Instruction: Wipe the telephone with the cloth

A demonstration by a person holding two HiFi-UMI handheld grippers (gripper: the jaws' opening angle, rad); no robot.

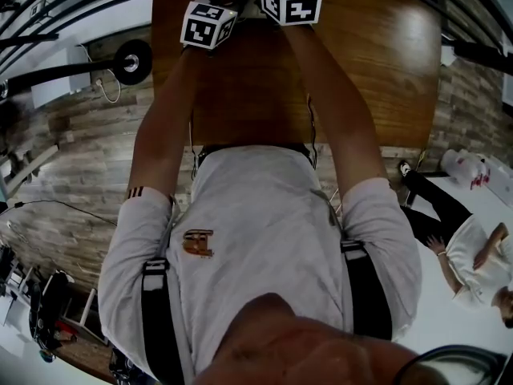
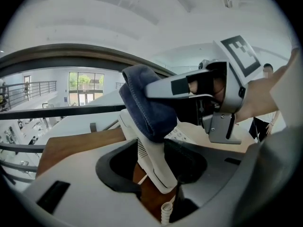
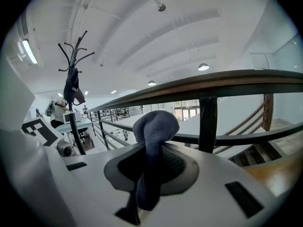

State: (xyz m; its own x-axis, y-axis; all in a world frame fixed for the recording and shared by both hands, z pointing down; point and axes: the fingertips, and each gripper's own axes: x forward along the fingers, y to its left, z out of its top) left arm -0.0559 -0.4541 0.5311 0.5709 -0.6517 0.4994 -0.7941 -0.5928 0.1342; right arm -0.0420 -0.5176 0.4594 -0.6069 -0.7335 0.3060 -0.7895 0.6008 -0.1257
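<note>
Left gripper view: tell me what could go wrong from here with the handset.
1. The white plastic telephone handset stands loose between the open left tongs; a push from the dark blue cloth could tip or drop it.
2. The white coiled cord below may tug it.
3. The right tongs pinch a bunched fold of cloth, which might slip out.

We find no words or numbers that can be read. The left marker cube (image 1: 208,25) and the right marker cube (image 1: 289,0) carry only black-and-white square patterns. The small orange emblem (image 1: 198,243) on the person's shirt (image 1: 264,207) is too blurred, and the telephone's (image 2: 152,162) keys (image 2: 182,136) are too small.
</note>
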